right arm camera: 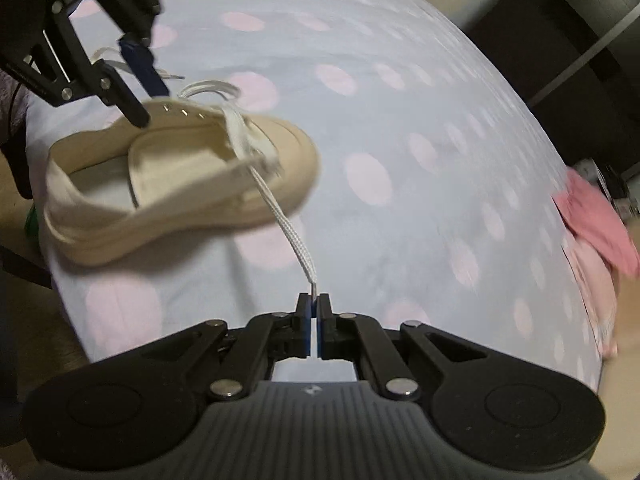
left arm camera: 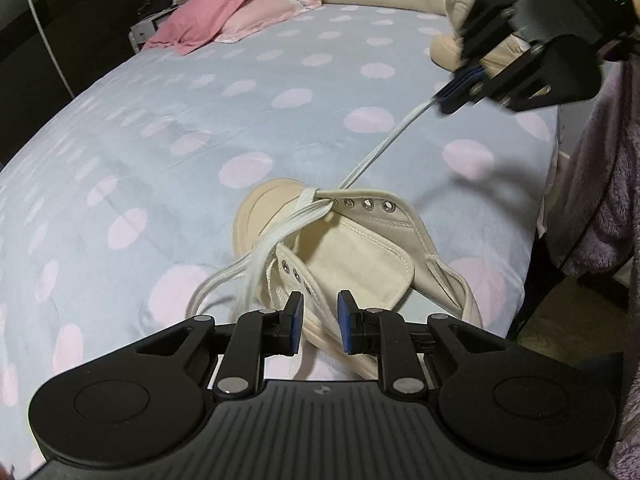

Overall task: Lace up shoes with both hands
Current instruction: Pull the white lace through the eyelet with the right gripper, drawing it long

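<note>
A cream canvas shoe (left arm camera: 360, 256) lies on the dotted bed sheet (left arm camera: 160, 128), toe pointing away, with a white lace (left arm camera: 380, 148) threaded through its lowest eyelets. My right gripper (left arm camera: 444, 100) is shut on one lace end and holds it taut, up and to the right of the shoe. In the right wrist view the lace (right arm camera: 288, 228) runs from the shoe (right arm camera: 176, 184) into the shut right gripper (right arm camera: 316, 300). My left gripper (left arm camera: 320, 320) is open and empty just above the shoe's near side; it also shows in the right wrist view (right arm camera: 140, 76). The other lace end (left arm camera: 224, 280) lies loose left of the shoe.
A second cream shoe (left arm camera: 452, 40) lies at the far right of the bed. A pink pillow and cloth (left arm camera: 224, 16) sit at the bed's head. The bed edge (left arm camera: 540, 208) and a purple fuzzy garment (left arm camera: 600, 184) are on the right.
</note>
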A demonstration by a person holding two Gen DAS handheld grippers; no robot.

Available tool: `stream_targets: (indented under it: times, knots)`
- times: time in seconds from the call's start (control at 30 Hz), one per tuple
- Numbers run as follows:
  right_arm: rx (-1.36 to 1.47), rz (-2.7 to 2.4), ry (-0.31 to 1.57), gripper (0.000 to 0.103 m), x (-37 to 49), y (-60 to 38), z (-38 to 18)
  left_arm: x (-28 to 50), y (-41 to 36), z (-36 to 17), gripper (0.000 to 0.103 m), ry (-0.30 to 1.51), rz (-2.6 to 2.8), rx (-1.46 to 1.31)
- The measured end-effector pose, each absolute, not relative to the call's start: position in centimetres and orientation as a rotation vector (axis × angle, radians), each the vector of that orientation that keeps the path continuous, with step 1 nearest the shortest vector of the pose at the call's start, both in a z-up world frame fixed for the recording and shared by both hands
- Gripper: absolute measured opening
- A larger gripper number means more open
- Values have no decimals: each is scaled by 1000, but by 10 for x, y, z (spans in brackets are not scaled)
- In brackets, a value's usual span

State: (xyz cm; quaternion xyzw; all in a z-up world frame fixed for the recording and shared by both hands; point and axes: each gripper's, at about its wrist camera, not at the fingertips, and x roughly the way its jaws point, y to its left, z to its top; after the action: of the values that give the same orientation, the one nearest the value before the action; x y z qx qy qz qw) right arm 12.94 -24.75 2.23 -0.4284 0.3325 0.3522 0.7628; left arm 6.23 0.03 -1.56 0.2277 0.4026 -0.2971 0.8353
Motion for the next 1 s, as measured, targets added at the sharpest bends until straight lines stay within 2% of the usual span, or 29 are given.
stream_targets:
  times: [0.4,0.8,1.0]
  knots:
    - [-872,507,793,3,96,-332,86,62,-5,-22,14,857,-613,487]
    - [-874,333,868,3,88,-389,101,66,-10,-23,14,879,-589,508]
    - [-880,248,904,3,87,-412,103,68,-8,-25,11,898,-580,510]
